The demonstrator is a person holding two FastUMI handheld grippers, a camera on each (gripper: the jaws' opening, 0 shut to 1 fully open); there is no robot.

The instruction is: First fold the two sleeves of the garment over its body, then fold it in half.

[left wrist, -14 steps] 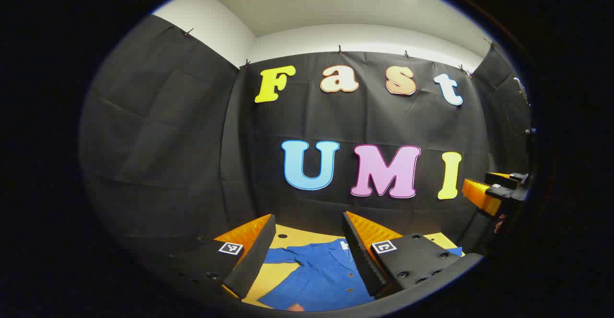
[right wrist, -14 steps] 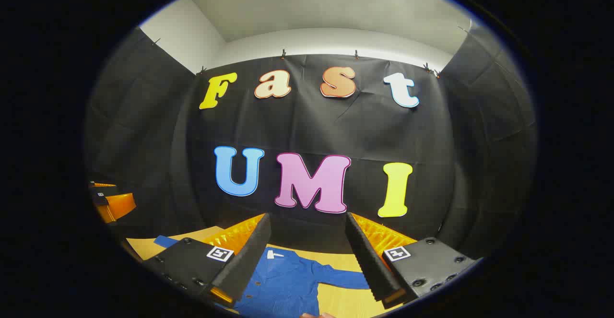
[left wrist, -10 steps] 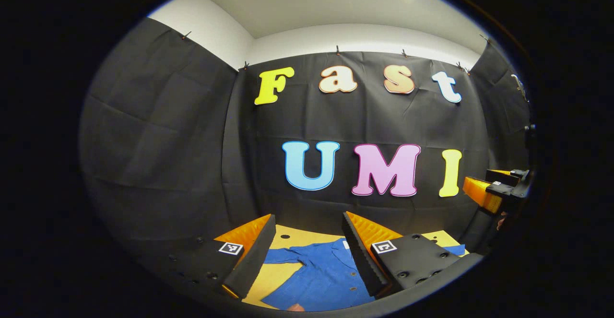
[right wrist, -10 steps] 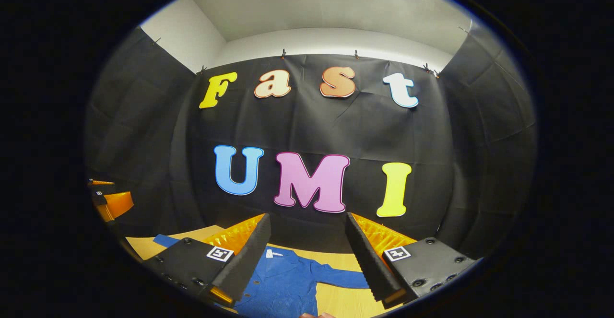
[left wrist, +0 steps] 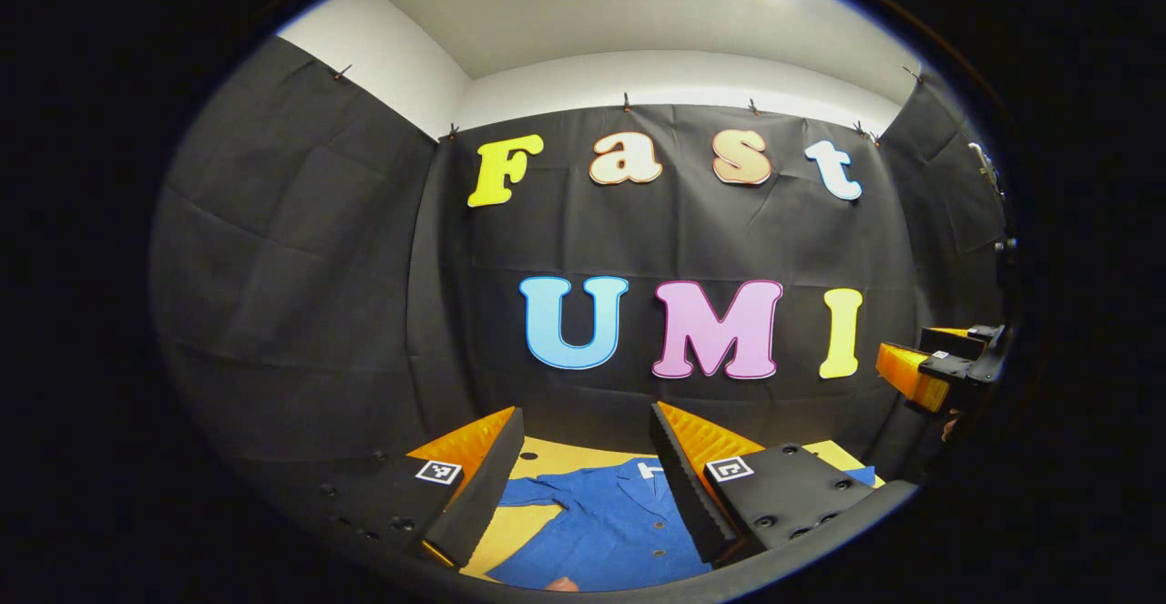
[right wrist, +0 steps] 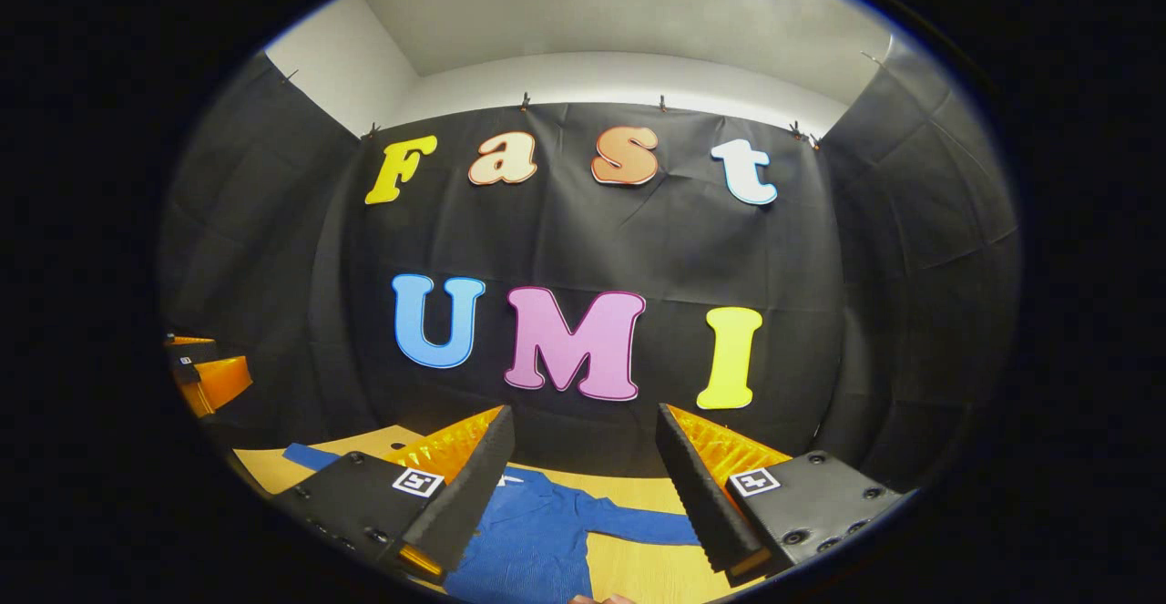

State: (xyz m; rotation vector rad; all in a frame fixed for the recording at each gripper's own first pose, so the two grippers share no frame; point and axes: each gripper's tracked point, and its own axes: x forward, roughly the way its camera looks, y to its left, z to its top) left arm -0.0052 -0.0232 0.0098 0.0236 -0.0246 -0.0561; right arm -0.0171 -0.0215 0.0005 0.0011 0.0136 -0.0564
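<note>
While lying flat on the yellow table [left wrist: 547,452], blue shirt [left wrist: 601,531] spread out, both sleeves [right wrist: 638,525] still unfolded. Left gripper [left wrist: 583,481] and right gripper [right wrist: 583,486] up high, fingers wide apart, holding nothing. Best to go down slowly, pinch one cuff, lift gently, lay across the body.

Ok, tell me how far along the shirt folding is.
Nothing looks folded yet: the blue shirt lies spread on the table, one sleeve stretched sideways. Nothing is in hand; the left gripper and right gripper hover open above it. Both sleeve folds and the halving remain.
</note>
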